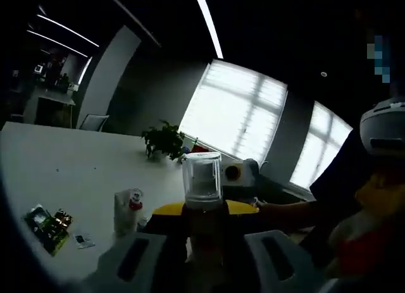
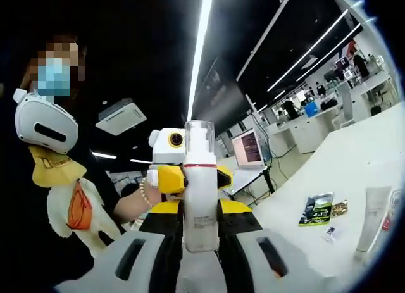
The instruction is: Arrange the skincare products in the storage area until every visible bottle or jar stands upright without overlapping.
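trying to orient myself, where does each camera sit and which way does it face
Left gripper view: rides the left tool, facing windows across the white table; its jaws hold a clear-capped bottle.
Right gripper view: rides the right tool, facing the person and ceiling lights; its jaws hold a white bottle.
Shared: the table, a green packet, a tube, the other yellow tool.

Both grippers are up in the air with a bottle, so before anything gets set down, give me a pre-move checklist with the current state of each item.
1. Right gripper holds the white pump bottle: ok, bottle stands between its jaws.
2. Bottle upright in the grip: ok in the right gripper view.
3. Clear cap on the bottle: ok.
4. Left gripper also grips the bottle: cannot tell, contact is too dark.
5. Bare white table to set down on: ok.
6. White tube standing upright: cannot tell, at the picture's edge.
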